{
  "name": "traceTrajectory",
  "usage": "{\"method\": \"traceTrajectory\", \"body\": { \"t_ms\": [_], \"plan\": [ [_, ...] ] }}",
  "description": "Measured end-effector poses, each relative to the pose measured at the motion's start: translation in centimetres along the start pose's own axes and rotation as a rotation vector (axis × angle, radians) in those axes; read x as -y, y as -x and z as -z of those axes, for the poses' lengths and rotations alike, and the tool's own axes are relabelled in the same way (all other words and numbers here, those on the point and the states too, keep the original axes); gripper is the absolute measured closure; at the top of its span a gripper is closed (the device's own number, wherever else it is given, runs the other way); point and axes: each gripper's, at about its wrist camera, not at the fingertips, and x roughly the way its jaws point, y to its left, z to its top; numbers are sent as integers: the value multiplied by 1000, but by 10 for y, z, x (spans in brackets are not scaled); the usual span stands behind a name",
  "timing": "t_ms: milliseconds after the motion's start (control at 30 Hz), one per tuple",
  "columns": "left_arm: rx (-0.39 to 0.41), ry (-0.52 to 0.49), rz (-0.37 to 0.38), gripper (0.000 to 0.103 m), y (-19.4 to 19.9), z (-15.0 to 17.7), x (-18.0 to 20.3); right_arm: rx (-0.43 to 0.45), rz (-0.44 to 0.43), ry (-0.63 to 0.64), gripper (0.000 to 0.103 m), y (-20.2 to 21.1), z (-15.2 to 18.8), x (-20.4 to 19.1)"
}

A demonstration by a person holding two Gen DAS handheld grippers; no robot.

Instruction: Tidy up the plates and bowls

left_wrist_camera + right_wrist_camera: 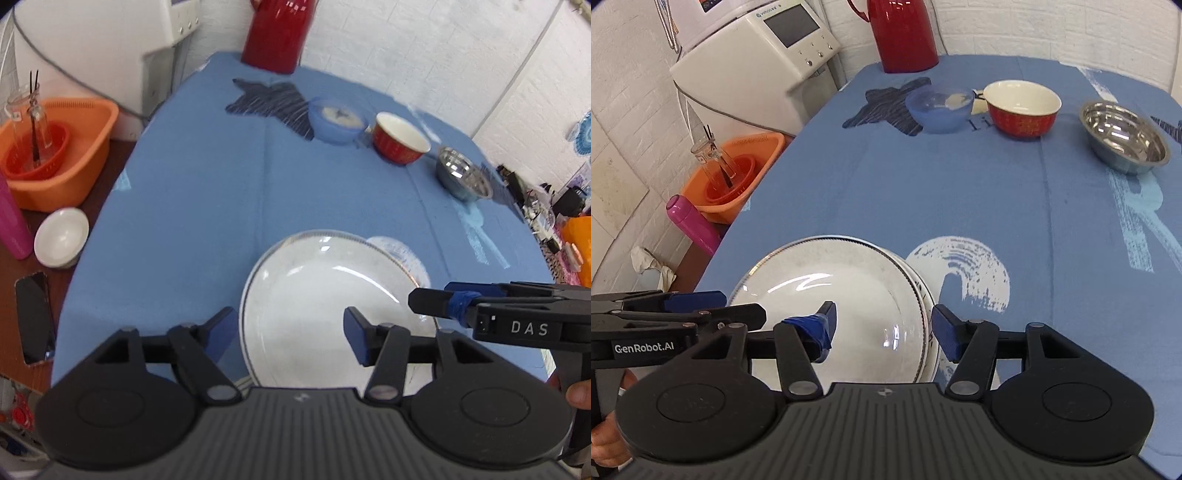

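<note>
Both grippers open over stacked white plates [849,306], lower centre of frame.
Left gripper [290,334] and right gripper [882,332]: jaws spread, gripping nothing. Blue bowl [940,107], red bowl [1021,109], steel bowl [1124,136]: upper right.

A red jug [905,33] stands at the far edge of the blue cloth [960,192]. Off the table's left side an orange basin [738,177] holds a red basket [733,175] and a glass jar [709,155]. Nearer sit a pink bottle [692,223] and a phone [35,317]. A white machine [757,59] stands behind.
</note>
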Motion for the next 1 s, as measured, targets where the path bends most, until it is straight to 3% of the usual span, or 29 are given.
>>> {"method": "traceTrajectory", "body": {
  "t_ms": [200,333,633,800,1000],
  "plan": [
    [75,-64,-11,43,25,-6,14,14,-7,-23,60,5,1,9],
    [73,-74,-2,40,26,-4,18,13,-16,-59,60,8,8,25],
    [41,-98,40,36,17,8,36,43,80,-235,60,38,59,119],
    [14,-158,71,33,-1,5,74,60,126,-330,60,56,85,165],
    [-74,-173,116,33,-54,-15,124,109,121,-368,60,57,68,208]
  ]
}}
